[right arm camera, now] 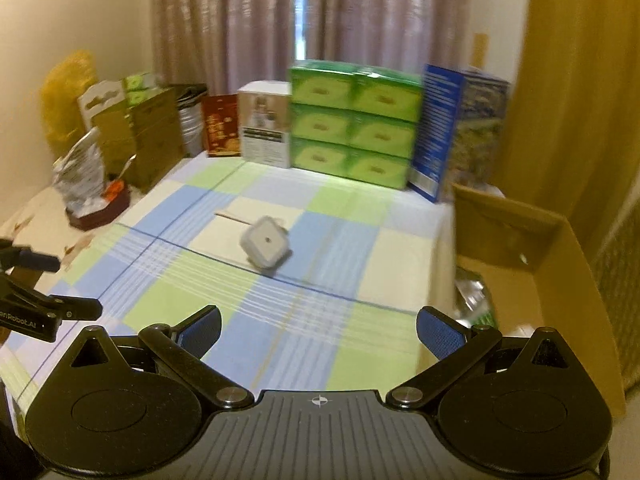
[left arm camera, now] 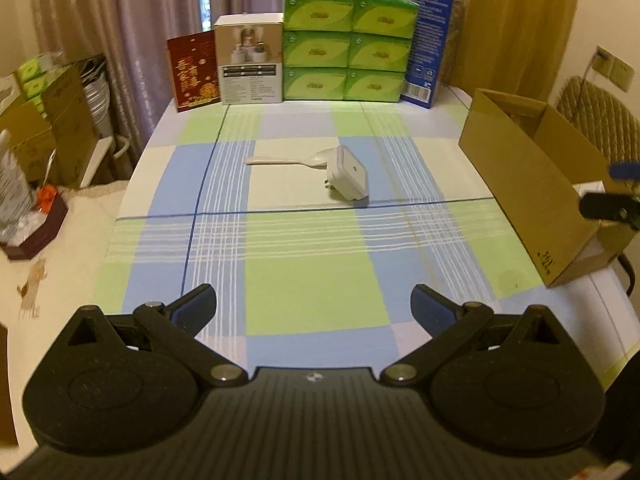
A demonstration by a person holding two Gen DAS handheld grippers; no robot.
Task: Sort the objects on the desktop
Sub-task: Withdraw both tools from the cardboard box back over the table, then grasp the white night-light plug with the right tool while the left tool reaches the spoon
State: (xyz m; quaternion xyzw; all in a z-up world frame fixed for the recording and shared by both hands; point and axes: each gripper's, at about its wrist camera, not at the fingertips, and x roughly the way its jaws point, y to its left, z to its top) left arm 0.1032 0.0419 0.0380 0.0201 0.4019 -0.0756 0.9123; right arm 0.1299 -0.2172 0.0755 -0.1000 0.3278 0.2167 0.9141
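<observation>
Two items, a white plug adapter point(left arm camera: 347, 173) and a pale spoon point(left arm camera: 288, 158), lie touching mid-frame on the checked bench point(left arm camera: 312, 280). Left gripper point(left arm camera: 313, 308) and right gripper point(right arm camera: 319, 330) hover wide open, empty. Next likely: reach, grasp the adapter, carry it to the cardboard box point(left arm camera: 532, 184) at right.

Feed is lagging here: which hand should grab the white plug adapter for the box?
Right, probably. The cardboard box sits on its side, and the adapter lies ahead of both open grippers, left gripper and right gripper.
</observation>
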